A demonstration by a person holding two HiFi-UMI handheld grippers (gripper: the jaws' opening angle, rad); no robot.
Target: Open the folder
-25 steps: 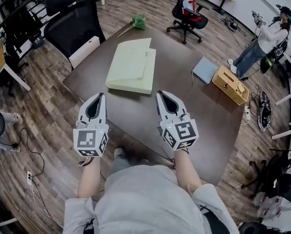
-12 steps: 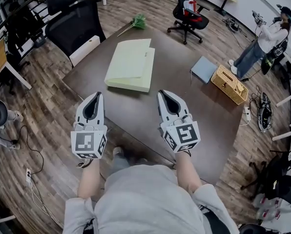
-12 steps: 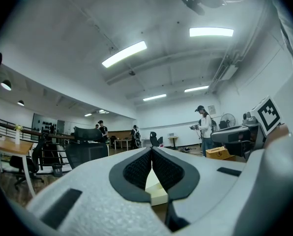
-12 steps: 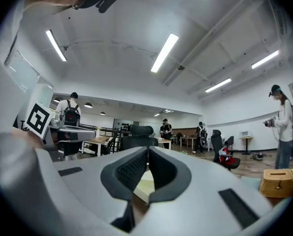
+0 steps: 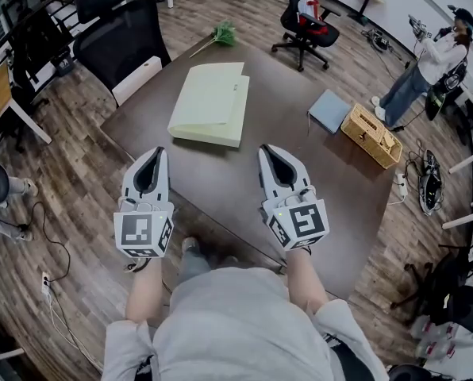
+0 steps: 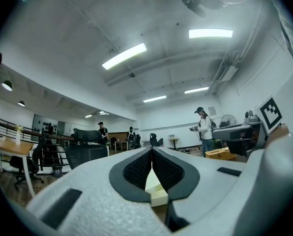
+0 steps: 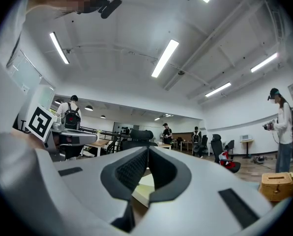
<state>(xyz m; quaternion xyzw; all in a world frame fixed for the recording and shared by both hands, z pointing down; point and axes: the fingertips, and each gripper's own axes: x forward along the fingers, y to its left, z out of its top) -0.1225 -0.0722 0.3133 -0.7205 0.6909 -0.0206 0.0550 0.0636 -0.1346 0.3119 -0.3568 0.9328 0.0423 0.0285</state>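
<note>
Dark table, closed green folder, left hand-held gripper, right hand-held gripper, both closed, empty

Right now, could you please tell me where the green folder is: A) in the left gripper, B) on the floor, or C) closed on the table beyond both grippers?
C: the folder lies closed on the table, ahead of the left gripper and right gripper, both shut and empty.

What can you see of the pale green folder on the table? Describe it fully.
The folder is pale yellow-green, rectangular and fairly thick, seemingly plastic or card. It lies flat and closed on the dark table, toward its far side, with its top cover stepped at the far right corner. Only the table touches it.
</note>
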